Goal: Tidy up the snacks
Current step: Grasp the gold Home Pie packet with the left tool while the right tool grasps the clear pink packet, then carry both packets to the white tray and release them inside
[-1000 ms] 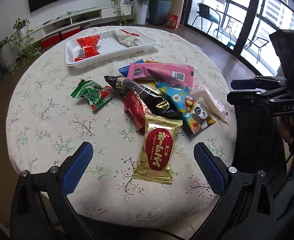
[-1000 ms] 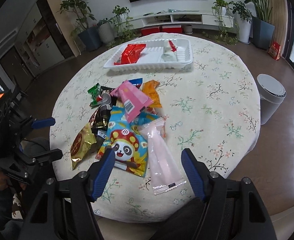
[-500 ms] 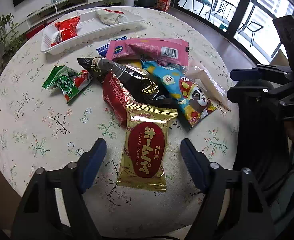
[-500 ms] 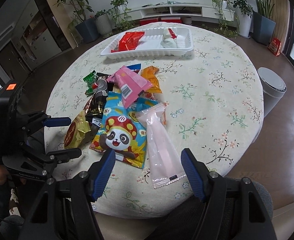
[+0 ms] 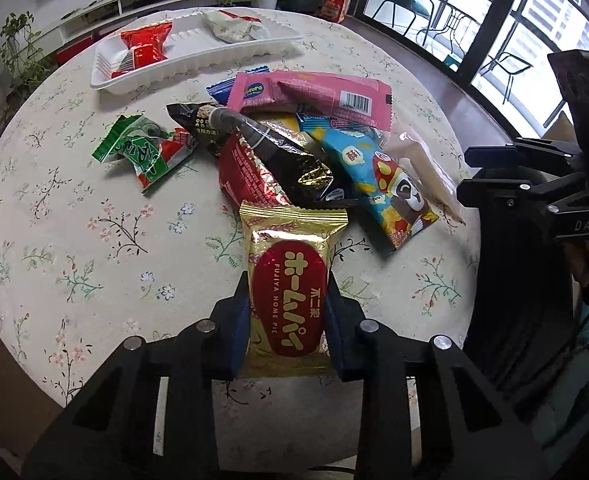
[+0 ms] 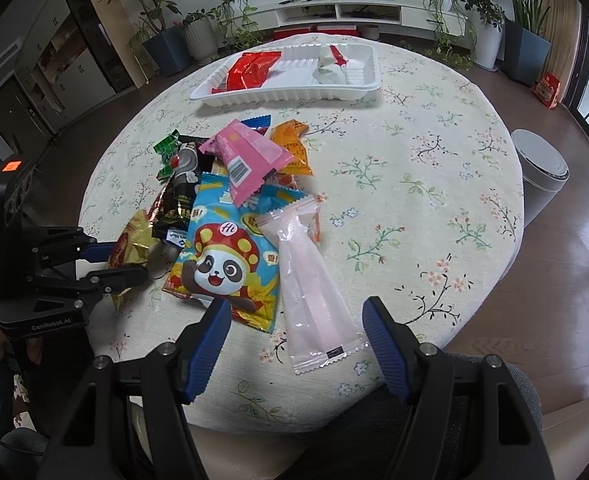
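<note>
The gold packet (image 5: 287, 288) hides its side edges behind the left gripper's (image 5: 287, 322) blue pads. At the pile's 12 o'clock, the blue wrapper (image 5: 230, 89) and the orange packet (image 6: 293, 151) lie mostly hidden under the pink packet (image 5: 318, 94). The red packet (image 5: 246, 174) disappears beneath the black one (image 5: 278, 152). The desk's (image 5: 74, 240) near rim is cut off.

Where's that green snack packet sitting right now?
In the left wrist view, the green packet lies alone on the table's left side, just left of the black packet, nearer than the white tray.
</note>
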Demonstrator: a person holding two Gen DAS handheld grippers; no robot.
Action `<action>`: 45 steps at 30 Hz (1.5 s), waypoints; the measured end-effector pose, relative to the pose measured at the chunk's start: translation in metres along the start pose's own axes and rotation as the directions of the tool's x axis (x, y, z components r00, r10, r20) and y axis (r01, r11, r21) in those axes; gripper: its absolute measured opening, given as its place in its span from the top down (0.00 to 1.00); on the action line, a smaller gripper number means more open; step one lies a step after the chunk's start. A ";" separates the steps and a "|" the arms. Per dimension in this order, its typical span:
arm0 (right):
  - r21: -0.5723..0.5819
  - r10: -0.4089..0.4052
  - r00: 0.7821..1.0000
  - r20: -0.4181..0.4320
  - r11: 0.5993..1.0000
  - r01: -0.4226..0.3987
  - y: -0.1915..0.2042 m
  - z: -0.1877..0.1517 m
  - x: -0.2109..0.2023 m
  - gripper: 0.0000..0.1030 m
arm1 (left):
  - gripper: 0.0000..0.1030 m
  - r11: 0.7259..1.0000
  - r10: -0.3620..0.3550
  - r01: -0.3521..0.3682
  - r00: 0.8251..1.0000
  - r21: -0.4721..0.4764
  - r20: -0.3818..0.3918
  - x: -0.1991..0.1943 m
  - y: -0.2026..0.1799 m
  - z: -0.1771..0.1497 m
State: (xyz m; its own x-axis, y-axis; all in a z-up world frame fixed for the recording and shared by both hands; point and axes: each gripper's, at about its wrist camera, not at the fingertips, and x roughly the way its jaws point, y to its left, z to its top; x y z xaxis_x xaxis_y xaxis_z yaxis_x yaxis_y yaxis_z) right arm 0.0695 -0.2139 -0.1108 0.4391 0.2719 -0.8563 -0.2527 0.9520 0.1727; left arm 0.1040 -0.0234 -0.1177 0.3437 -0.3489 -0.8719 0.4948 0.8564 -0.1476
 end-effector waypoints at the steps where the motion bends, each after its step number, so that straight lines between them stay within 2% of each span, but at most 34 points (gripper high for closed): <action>1: -0.002 -0.002 1.000 -0.001 1.000 0.002 0.000 0.000 0.000 0.30 | 0.71 1.000 -0.002 0.002 1.000 -0.007 0.005 -0.003 0.002 -0.001; 11: -0.012 -0.056 0.998 -0.032 0.998 0.056 -0.005 0.007 0.009 0.31 | 0.71 0.993 -0.024 0.032 0.998 -0.114 0.066 -0.027 0.025 -0.016; 17: -0.043 -0.091 0.991 -0.101 0.995 0.087 -0.004 0.013 0.028 0.42 | 0.71 0.989 -0.038 0.049 0.996 -0.140 0.077 -0.029 0.025 -0.017; 27: -0.082 -0.113 0.983 -0.142 0.991 0.102 0.000 0.016 0.044 0.46 | 0.71 0.983 -0.057 0.072 0.994 -0.170 0.090 -0.029 0.028 -0.021; 30: -0.101 -0.126 0.981 -0.147 0.989 0.112 0.002 0.016 0.046 0.53 | 0.71 0.982 -0.063 0.078 0.994 -0.173 0.092 -0.028 0.027 -0.022; 38: -0.080 -0.105 0.984 -0.140 0.992 0.095 -0.003 0.018 0.044 0.72 | 0.71 0.980 -0.067 0.085 0.993 -0.181 0.100 -0.028 0.028 -0.023; 45: -0.035 -0.048 0.993 -0.106 0.998 0.044 -0.008 0.019 0.031 0.75 | 0.71 0.977 -0.074 0.093 0.992 -0.192 0.106 -0.031 0.033 -0.022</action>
State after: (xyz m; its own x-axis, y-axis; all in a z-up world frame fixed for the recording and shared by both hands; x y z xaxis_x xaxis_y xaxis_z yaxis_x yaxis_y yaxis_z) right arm 0.1016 -0.2101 -0.1293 0.3568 0.2095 -0.9104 -0.2632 0.9576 0.1172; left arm 0.0918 0.0240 -0.1062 0.3891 -0.4497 -0.8039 0.3626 0.8771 -0.3151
